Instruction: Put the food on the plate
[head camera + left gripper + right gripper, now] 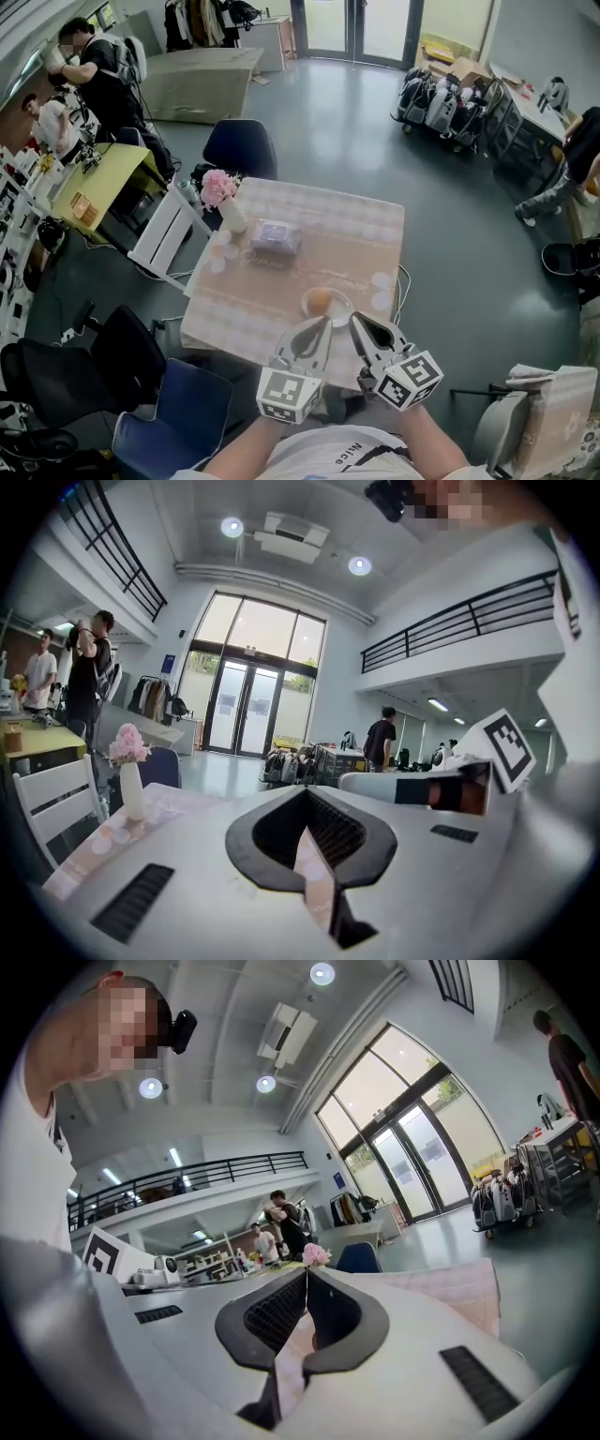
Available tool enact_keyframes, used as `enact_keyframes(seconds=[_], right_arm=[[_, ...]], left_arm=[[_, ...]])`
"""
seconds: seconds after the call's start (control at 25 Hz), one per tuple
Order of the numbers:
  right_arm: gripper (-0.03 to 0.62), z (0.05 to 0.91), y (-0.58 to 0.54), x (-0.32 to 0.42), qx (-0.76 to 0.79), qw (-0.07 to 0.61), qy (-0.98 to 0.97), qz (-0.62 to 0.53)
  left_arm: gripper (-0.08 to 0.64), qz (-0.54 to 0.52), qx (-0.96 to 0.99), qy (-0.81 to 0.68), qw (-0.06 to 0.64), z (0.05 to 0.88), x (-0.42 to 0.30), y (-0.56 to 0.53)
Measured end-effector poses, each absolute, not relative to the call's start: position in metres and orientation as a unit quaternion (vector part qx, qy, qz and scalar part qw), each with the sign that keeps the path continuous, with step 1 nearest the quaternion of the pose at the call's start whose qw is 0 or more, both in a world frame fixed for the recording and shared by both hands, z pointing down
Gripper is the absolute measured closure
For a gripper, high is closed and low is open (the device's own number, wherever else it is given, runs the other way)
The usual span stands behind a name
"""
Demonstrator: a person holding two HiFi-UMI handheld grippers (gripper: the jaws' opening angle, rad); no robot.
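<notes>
A round orange-brown piece of food [319, 299] lies on a small white plate [345, 301] near the front edge of the table [281, 309], which has a pale checked cloth. My left gripper [322, 322] hovers just in front of the plate, and its jaws meet at the tip with nothing between them [306, 799]. Beside it, my right gripper [357, 320] is likewise shut and empty [307, 1274]. Both are held above the table and point across it. A wrapped purple-grey packet [275, 237] lies mid-table.
A white vase of pink flowers [225, 195] stands at the table's far left corner. A dark blue chair [240, 147] is beyond the table, a white chair [164, 230] to its left, a blue chair [173, 412] at near left. People stand at back left.
</notes>
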State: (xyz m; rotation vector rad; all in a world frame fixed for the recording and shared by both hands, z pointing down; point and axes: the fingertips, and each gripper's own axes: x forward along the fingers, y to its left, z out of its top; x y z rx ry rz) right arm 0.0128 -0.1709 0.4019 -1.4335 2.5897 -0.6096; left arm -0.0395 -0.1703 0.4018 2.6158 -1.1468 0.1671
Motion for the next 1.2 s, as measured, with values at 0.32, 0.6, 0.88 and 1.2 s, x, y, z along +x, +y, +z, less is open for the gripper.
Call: enact_keyframes(seconds=[0.32, 0.6, 0.88, 1.2], right_arm=[[0.577, 0.373, -0.159, 0.014, -0.479, 0.057, 0.86, -0.167], [0.577, 0.366, -0.147, 0.016, -0.486, 0.056, 0.858, -0.159], [0.577, 0.365, -0.138, 0.016, -0.496, 0.049, 0.853, -0.154], [0.577, 0.373, -0.136, 0.015, -0.5, 0.044, 0.85, -0.158]], left_arm=[[0.554, 0.031, 0.908, -0.4, 0.116, 0.37, -0.039, -0.156], [0.554, 0.031, 0.909, -0.401, 0.11, 0.367, -0.038, -0.145], [0.554, 0.026, 0.91, -0.399, 0.11, 0.362, -0.041, -0.14], [0.554, 0.033, 0.909, -0.399, 0.117, 0.371, -0.044, -0.14]])
